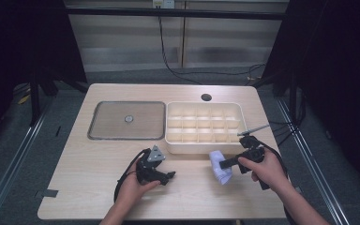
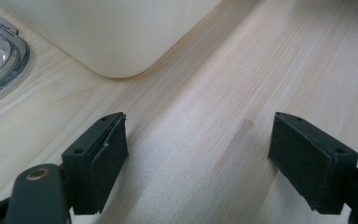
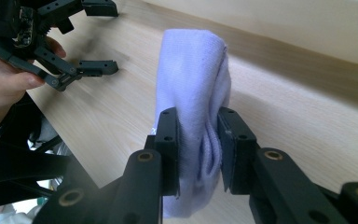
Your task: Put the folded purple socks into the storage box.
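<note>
While we rest our left hand-held gripper (image 1: 165, 176) on the bench (image 1: 93, 159) with its jaws spread wide and empty, it stays clear of the work. Just right of it, our right hand-held gripper (image 3: 198, 140) pinches a folded pale cloth (image 3: 193, 79), likely for a compartment of the divided tray (image 1: 201, 123) just beyond it.

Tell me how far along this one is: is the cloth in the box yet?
Done: the right gripper is shut on the folded cloth. In hand: cloth held beside the divided box. Left: placing it; every compartment looks empty. The left gripper is open, idle, over the table.
</note>
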A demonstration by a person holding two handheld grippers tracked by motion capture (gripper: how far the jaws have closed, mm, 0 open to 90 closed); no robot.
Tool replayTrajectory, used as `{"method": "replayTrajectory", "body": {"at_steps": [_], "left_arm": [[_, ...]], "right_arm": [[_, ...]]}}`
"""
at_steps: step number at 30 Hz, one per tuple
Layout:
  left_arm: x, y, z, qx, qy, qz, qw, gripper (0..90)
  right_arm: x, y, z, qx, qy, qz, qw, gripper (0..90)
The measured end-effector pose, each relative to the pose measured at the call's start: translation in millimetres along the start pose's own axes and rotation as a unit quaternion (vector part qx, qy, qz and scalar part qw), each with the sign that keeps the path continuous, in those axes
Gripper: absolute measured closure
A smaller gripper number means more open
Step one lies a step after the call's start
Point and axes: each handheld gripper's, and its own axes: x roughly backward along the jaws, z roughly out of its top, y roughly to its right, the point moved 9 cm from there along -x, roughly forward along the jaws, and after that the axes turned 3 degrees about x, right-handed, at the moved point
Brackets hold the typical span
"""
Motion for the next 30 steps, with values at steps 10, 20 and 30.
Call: {"method": "replayTrajectory", "body": {"at_steps": [10,20,30], "left_arm": [[0.2,0.0,-0.1,0.0,-0.001,0.0,1.0,18.8],[0.2,0.0,-0.1,0.0,-0.001,0.0,1.0,18.8],[0.2,0.0,-0.1,0.0,-0.001,0.0,1.0,18.8]], "right_arm": [[18.3,0.5,8.1,0.014,-0.011,-0.018,0.9997,71.8],[27.5,-2.4,15.2,0.019,-0.021,-0.022,0.9993,71.8],[36.3,-3.1,23.7,0.025,-0.019,-0.029,0.9991,71.8]]}}
